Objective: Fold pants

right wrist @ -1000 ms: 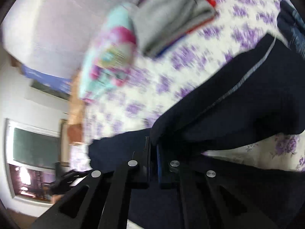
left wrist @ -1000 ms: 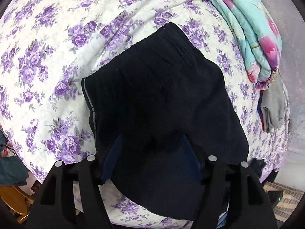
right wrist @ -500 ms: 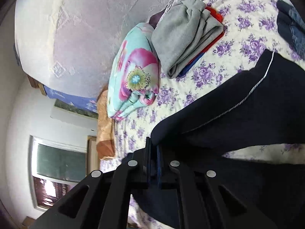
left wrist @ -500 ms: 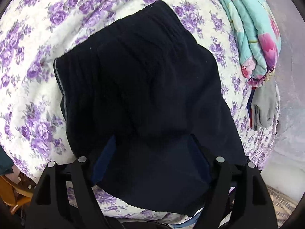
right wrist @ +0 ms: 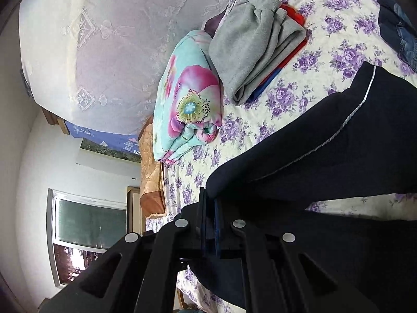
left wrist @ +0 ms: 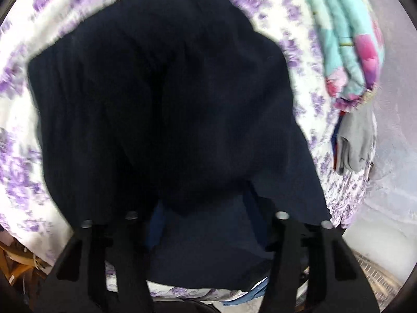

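Dark navy pants (left wrist: 166, 99) lie partly folded on a bed with a purple-flowered sheet (left wrist: 23, 120). My left gripper (left wrist: 206, 208) is open, its jaws wide apart around a fold of the pants, with cloth bulging between them. In the right wrist view the pants (right wrist: 325, 140) show a thin white side stripe. My right gripper (right wrist: 209, 203) is shut on the edge of the pants and holds it above the sheet (right wrist: 320, 60).
A folded turquoise floral quilt (right wrist: 190, 99) and a folded grey garment on red and blue clothes (right wrist: 258, 44) lie near the wall. Denim (right wrist: 396, 26) lies at the far right. A lace curtain (right wrist: 117, 39) and a window (right wrist: 88, 234) are behind.
The left gripper has moved forward over the pants, which now fill more of its view. The right gripper keeps its hold, and its view has steadied and swung slightly.
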